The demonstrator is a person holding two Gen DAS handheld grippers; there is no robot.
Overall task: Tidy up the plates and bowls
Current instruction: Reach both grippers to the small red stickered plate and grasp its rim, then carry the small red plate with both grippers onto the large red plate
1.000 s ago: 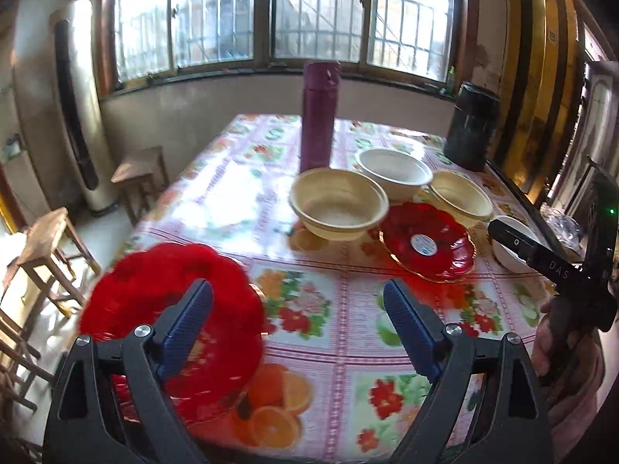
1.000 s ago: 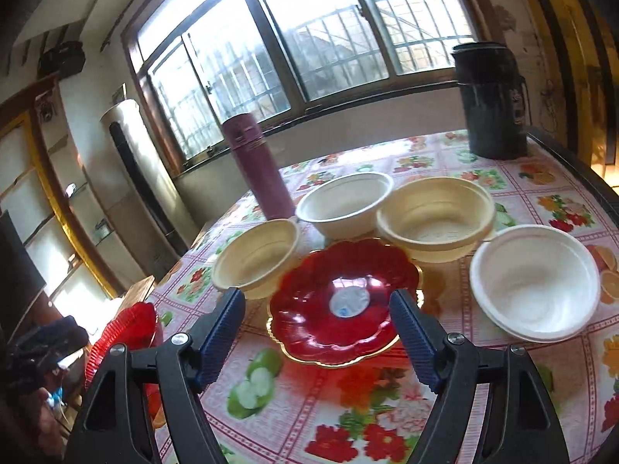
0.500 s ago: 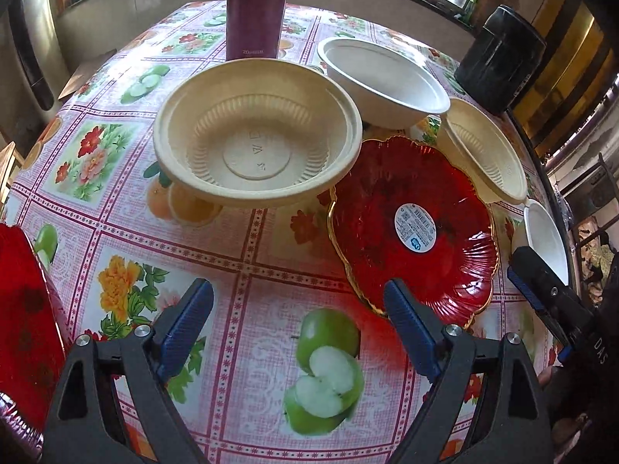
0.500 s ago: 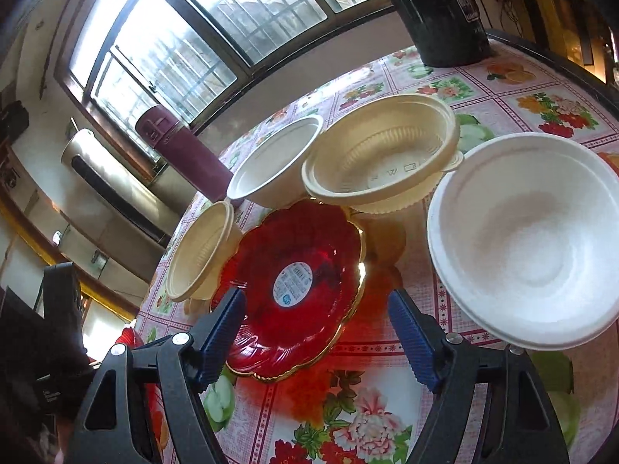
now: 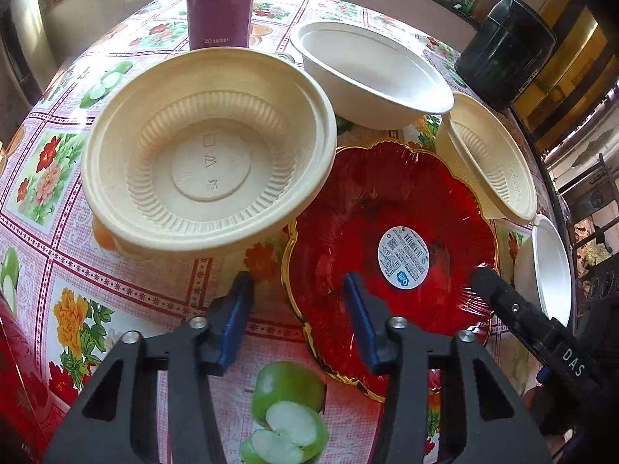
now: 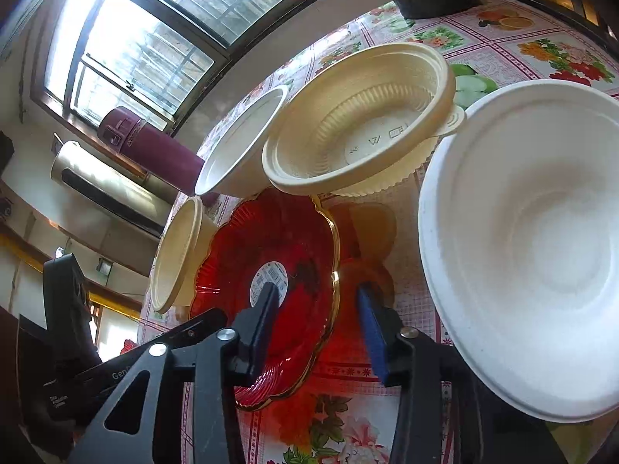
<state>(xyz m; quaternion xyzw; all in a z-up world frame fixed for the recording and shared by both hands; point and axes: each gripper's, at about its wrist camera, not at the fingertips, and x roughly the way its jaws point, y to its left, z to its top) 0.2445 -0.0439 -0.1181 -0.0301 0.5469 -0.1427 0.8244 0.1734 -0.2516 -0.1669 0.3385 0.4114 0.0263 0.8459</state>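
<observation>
A red glass plate [image 5: 387,208] with a gold rim and a white sticker lies on the flowered tablecloth, ringed by bowls. My left gripper [image 5: 298,301] straddles the plate's left rim. Its jaws are closing, with the rim between the pads but not pressed. My right gripper [image 6: 317,309] straddles the opposite rim of the red plate [image 6: 271,239], also closing and not gripping. A tan bowl [image 5: 209,154] overlaps the plate's upper left edge. A white bowl [image 5: 371,77] and a second tan bowl [image 5: 491,158] sit behind, and another white bowl [image 6: 541,251] lies to the right.
A purple thermos [image 5: 218,0] stands at the back and a black kettle [image 5: 503,50] at the back right. A second red plate [image 5: 15,367] shows at the left edge. The table's right edge runs close behind the right-hand bowls.
Both grippers came down and forward onto the middle red plate. Their jaws narrowed from wide open to straddle its opposite rims. The right wrist rolled, tilting its view.
</observation>
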